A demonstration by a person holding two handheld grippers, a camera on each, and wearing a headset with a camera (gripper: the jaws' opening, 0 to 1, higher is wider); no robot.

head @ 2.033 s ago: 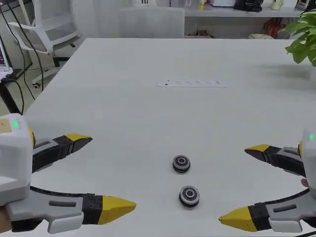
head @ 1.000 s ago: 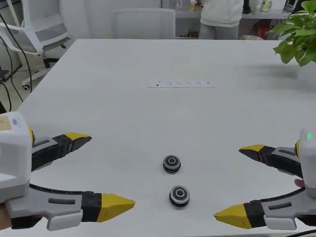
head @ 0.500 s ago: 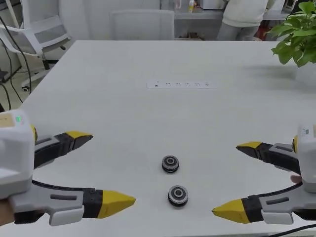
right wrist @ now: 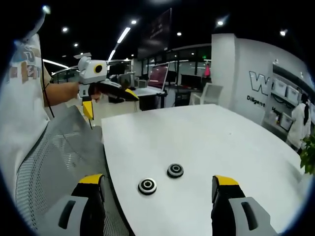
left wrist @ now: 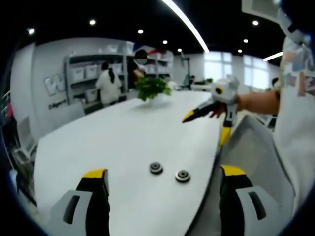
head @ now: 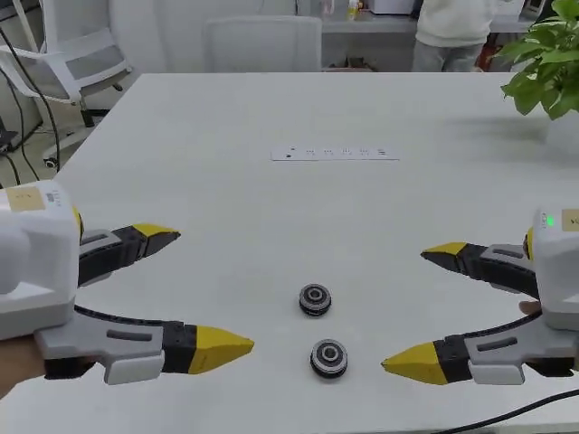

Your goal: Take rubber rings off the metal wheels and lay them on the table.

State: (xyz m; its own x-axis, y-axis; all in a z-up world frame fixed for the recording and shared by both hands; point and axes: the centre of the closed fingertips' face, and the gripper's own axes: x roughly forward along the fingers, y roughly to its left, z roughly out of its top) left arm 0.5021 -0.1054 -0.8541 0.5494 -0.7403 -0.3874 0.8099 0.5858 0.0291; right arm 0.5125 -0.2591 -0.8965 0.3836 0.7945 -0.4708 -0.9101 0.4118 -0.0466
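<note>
Left tool [head: 213, 290] and right tool [head: 404, 309] both gape empty, facing inward, with the far wheel [head: 315, 299] and near wheel [head: 328, 357] between them by the desk's [head: 271, 108] front edge, right slightly closer.

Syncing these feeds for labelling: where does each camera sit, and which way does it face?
Head view: on the headset, facing forward and down at the table; left tool and right tool show.
Left gripper view: on the left tool, facing the right tool; own jaws, right forearm, shirt.
Right gripper view: on the right tool, facing the left tool; own jaws, left forearm, shirt.
Shared: two metal wheels.
</note>
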